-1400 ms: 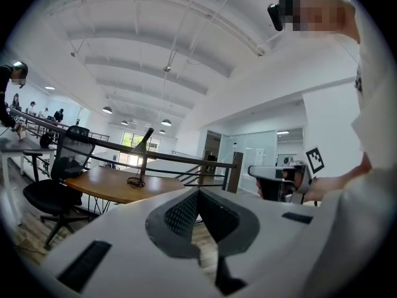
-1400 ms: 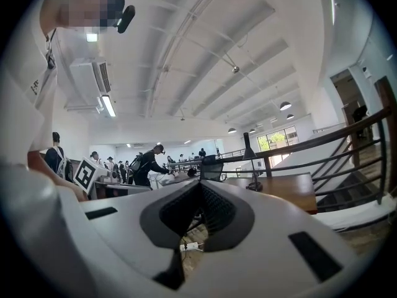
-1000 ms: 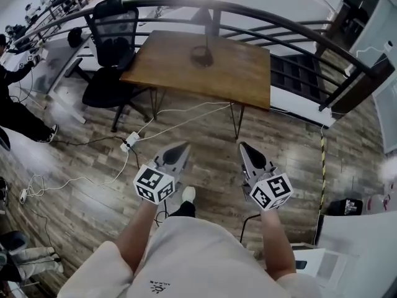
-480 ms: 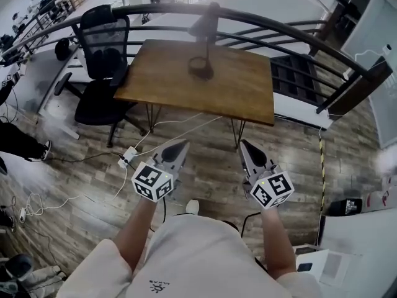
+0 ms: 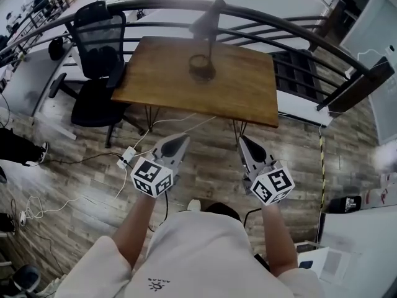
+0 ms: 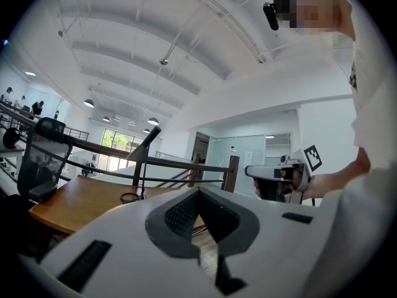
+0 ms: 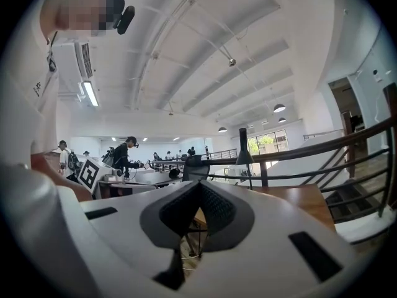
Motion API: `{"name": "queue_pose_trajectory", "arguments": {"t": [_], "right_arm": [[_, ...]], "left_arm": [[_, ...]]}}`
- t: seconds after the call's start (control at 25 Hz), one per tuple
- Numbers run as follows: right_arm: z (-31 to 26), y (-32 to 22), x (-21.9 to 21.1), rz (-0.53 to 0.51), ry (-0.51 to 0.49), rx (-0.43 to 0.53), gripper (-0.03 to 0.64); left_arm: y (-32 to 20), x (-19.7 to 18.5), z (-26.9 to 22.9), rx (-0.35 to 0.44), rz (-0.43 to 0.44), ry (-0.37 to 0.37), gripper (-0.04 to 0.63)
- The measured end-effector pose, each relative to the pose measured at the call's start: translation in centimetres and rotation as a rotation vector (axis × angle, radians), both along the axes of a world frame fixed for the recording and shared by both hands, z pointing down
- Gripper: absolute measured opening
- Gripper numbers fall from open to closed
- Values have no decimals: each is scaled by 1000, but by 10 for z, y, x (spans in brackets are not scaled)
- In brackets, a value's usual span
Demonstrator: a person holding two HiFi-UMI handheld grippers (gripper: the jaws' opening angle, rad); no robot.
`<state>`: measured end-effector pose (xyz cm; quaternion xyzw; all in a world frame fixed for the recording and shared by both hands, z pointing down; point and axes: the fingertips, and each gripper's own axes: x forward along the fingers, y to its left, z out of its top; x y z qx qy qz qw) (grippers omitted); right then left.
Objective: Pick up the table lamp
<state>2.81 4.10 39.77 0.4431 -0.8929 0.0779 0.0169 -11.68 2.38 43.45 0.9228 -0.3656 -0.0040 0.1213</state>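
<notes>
Table lamp (image 5: 211, 42) upright at far-mid tabletop (image 5: 248, 98), well apart from left hand-held gripper (image 5: 178, 143) & right hand-held gripper (image 5: 246, 145), both jaws together, empty; risk: reaching it unopened could topple its thin stem.

I see open floor (image 5: 211, 155) at 12 o'clock up to the desk (image 5: 248, 95), bare around the table lamp (image 5: 209, 42). A chair (image 5: 102, 48) crowds 10 o'clock, and the railing (image 5: 167, 4) stands behind.

Counter (image 5: 248, 98): warm brown wood top, smooth, satin sheen. Table lamp (image 5: 206, 25) looks like dark matt metal; floor (image 5: 208, 166) is grey-brown wood-look plank, grainy. Left tool (image 5: 178, 143) and right tool (image 5: 244, 143): matt white plastic shells, dark ribbed pads (image 6: 181, 215).
</notes>
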Motion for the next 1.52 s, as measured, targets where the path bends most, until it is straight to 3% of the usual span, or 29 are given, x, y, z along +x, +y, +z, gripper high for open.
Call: {"name": "queue_pose_trajectory", "arguments": {"t": [0.64, 1.04, 1.52], "right_arm": [[-4, -57, 9, -43, -7, 25, 17], [5, -144, 24, -125, 9, 20, 17], [-2, -250, 51, -228, -30, 21, 17]], "left_arm": [[-38, 0, 13, -33, -47, -5, 5], [-122, 23, 10, -23, -95, 0, 5], [-218, 55, 3, -27, -214, -8, 5]]}}
